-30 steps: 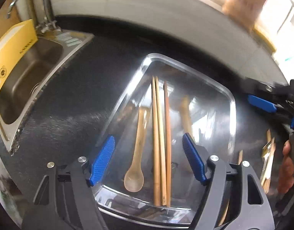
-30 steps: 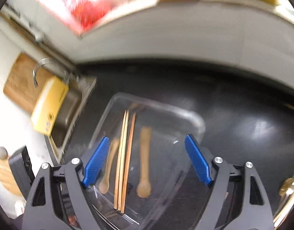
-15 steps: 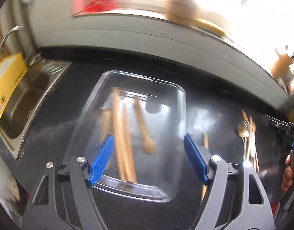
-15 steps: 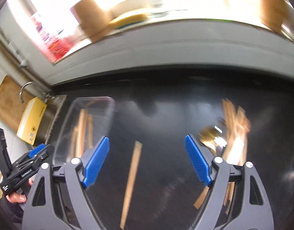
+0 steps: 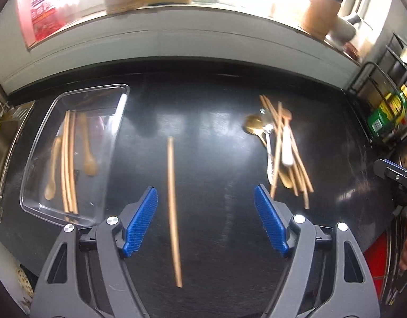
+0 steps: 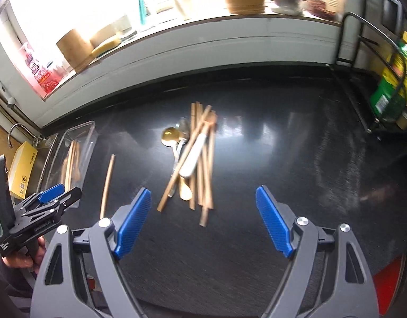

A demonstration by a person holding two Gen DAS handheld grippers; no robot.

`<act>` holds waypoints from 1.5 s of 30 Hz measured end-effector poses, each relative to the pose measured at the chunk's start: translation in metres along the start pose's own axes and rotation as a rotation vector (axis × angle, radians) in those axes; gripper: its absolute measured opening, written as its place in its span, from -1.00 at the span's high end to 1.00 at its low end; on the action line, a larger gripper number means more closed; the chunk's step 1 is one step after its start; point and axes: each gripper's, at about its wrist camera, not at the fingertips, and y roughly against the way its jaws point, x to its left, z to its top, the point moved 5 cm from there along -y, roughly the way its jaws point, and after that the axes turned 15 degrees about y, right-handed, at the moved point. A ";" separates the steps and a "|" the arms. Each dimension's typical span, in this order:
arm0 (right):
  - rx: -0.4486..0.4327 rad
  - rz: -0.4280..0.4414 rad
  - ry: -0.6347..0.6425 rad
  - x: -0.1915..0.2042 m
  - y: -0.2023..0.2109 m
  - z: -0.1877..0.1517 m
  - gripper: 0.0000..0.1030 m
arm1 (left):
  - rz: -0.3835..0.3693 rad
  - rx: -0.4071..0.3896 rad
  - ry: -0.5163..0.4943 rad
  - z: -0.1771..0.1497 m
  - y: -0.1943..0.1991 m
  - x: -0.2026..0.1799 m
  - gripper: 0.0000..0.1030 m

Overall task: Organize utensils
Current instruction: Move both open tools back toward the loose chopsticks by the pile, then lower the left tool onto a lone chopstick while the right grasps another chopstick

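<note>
Both claws, the left claw [image 5: 205, 220] and right claw [image 6: 203, 222], gape wide and hold nothing. A lone chopstick [image 5: 173, 206] lies mid-bench [image 5: 224, 238], between the clear tray [image 5: 118, 122] toward the bench's left edge and the utensil heap [image 6: 195, 159] toward its right edge.

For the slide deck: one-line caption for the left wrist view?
Open left gripper above a lone chopstick on the black counter, between the clear tray and the utensil pile.

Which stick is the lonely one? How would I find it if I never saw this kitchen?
Look at the black countertop under the bright window. On one side sits a clear plastic tray, on the other a messy pile of utensils. The lone wooden chopstick lies flat on bare counter between them, touching nothing.
</note>
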 end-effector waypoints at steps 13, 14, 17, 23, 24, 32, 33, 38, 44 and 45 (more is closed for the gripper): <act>0.001 0.028 0.052 -0.007 -0.005 0.002 -0.53 | 0.098 -0.011 0.007 -0.017 -0.012 0.014 -0.43; 0.001 0.030 0.058 -0.006 -0.006 0.004 -0.53 | 0.108 -0.012 0.014 -0.018 -0.015 0.019 -0.43; 0.005 0.029 0.076 -0.004 -0.011 0.008 -0.53 | 0.126 -0.010 0.033 -0.020 -0.028 0.030 -0.43; 0.035 0.013 0.096 -0.007 -0.033 0.015 -0.53 | 0.145 0.004 0.031 -0.022 -0.065 0.043 -0.43; 0.042 0.005 0.100 -0.008 -0.039 0.016 -0.53 | 0.147 0.008 0.026 -0.022 -0.072 0.044 -0.43; 0.111 -0.042 0.125 -0.021 -0.101 0.022 -0.53 | 0.120 0.009 0.017 -0.009 -0.094 0.046 -0.43; 0.123 -0.043 0.127 -0.022 -0.110 0.023 -0.53 | 0.115 0.009 0.014 -0.009 -0.096 0.046 -0.43; 0.151 -0.093 0.161 -0.026 -0.150 0.033 -0.53 | 0.105 0.007 0.011 -0.008 -0.106 0.047 -0.43; 0.187 -0.098 0.168 -0.029 -0.187 0.045 -0.53 | 0.116 -0.007 -0.028 -0.009 -0.114 0.040 -0.43; 0.189 -0.091 0.172 -0.028 -0.190 0.046 -0.53 | 0.117 -0.012 -0.034 -0.009 -0.115 0.039 -0.43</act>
